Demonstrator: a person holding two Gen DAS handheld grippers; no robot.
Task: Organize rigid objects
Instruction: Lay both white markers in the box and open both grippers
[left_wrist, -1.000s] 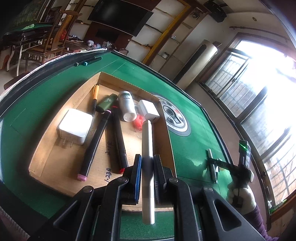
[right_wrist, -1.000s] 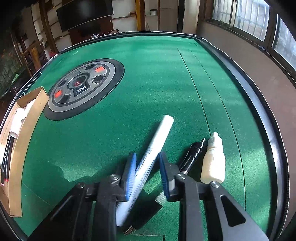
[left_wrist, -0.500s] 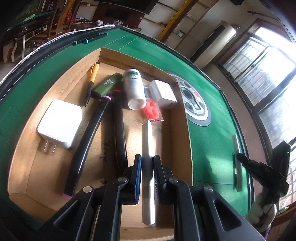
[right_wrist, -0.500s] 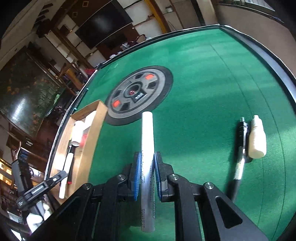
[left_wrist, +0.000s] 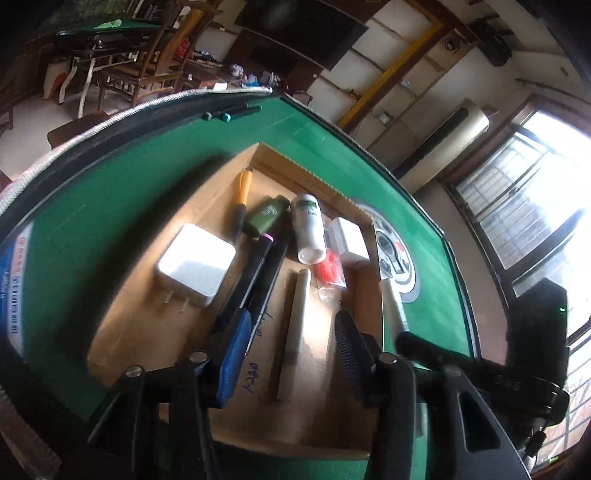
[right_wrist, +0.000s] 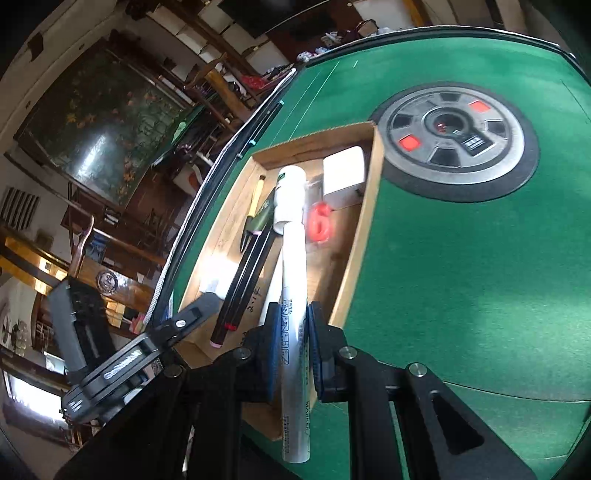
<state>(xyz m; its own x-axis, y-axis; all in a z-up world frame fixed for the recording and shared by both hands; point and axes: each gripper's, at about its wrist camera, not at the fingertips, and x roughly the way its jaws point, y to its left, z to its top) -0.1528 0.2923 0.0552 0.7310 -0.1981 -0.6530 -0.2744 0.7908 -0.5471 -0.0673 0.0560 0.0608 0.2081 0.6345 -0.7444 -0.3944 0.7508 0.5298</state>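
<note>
In the left wrist view a pale grey pen (left_wrist: 295, 325) lies on the floor of the cardboard tray (left_wrist: 122, 332). My left gripper (left_wrist: 291, 325) straddles it, its jaws opening, and neither pad touches the pen. My right gripper (right_wrist: 294, 317) is shut on a white marker (right_wrist: 293, 266), held over the tray's (right_wrist: 369, 206) near right side and pointing at the white bottle (right_wrist: 290, 195). That marker (left_wrist: 393, 302) and the right gripper (left_wrist: 436, 350) show at the tray's right rim in the left wrist view.
The tray also holds a white charger (left_wrist: 195, 266), two black markers (left_wrist: 258, 273), an orange pen (left_wrist: 242, 195), a green lighter (left_wrist: 266, 218), a small white adapter (left_wrist: 349, 242) and a red piece (left_wrist: 328, 271). Two dark markers (left_wrist: 232, 112) lie at the green table's far edge. A round hub (right_wrist: 454, 136) sits right of the tray.
My left gripper has opened and let the grey pen down onto the tray floor. My right gripper closed on the white marker, lifted it off the felt and carried it left to the tray.
</note>
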